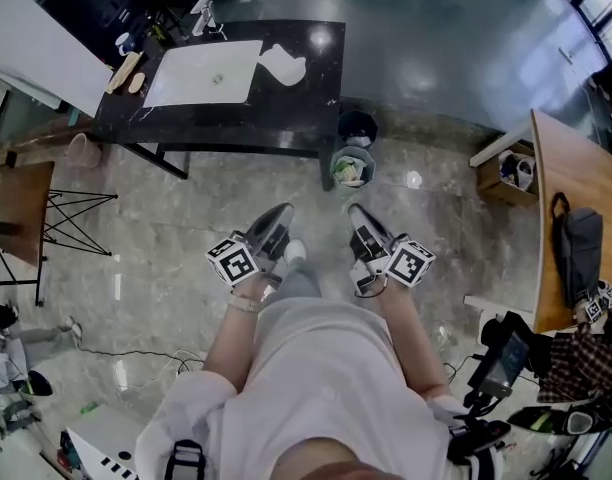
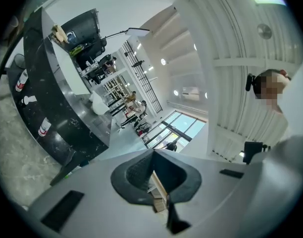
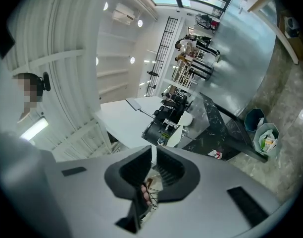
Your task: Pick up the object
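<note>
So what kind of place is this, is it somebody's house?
Probably not a house: more likely a big office or lab hall. There's a shiny stone floor, a black work table, waste bins beside it and a wooden desk.

Ahead of you a table (image 1: pixel 296 108) carries a sheet (image 1: pixel 204 73), with bins (image 1: pixel 353 166) at its right corner. On your right, a bag (image 1: pixel 579 253) lies on a desk (image 1: pixel 556 168).
</note>
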`<action>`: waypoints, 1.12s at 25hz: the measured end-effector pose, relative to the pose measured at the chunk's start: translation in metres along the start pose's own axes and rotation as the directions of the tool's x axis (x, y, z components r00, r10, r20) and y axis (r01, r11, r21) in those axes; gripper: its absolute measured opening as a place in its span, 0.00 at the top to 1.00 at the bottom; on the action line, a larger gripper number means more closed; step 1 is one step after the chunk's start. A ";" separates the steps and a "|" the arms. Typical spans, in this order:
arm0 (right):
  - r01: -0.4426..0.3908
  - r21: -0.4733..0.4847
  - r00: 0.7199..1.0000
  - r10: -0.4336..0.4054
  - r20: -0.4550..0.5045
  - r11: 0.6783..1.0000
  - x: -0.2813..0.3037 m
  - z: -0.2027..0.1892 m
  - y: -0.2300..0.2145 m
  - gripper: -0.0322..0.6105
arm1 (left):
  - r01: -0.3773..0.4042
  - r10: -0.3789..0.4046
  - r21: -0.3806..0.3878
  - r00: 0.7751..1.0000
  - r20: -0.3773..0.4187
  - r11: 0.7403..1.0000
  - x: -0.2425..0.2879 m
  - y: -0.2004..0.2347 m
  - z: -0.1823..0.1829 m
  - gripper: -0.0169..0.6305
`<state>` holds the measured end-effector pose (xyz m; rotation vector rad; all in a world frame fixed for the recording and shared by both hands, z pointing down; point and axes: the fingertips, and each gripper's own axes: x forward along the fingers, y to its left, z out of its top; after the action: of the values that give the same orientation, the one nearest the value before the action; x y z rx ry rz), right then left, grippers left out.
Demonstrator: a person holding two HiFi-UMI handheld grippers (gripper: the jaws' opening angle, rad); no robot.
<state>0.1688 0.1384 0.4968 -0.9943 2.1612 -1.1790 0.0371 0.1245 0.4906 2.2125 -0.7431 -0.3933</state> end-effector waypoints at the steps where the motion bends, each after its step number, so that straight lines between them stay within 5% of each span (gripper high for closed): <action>1: 0.000 0.002 1.000 0.000 0.001 1.000 0.008 0.001 -0.001 0.91 | -0.006 0.006 -0.002 1.000 -0.007 1.000 0.001 0.005 0.006 0.97; 7: 0.027 0.012 0.999 -0.026 -0.023 1.000 0.128 0.011 -0.027 0.91 | -0.002 0.001 -0.068 1.000 -0.021 0.998 0.020 0.097 0.080 0.97; 17: 0.055 0.014 0.998 -0.054 -0.042 0.998 0.244 0.021 -0.051 0.91 | 0.010 -0.012 -0.086 1.000 -0.023 0.996 0.046 0.180 0.161 0.97; 28: 0.091 0.009 0.993 -0.090 -0.078 0.996 0.284 0.015 -0.054 0.91 | 0.012 -0.016 -0.149 1.000 -0.023 0.989 0.057 0.218 0.184 0.97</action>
<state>0.0231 -0.1110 0.5162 -1.0668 2.1858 -1.2918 -0.0920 -0.1338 0.5277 2.0799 -0.6635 -0.4145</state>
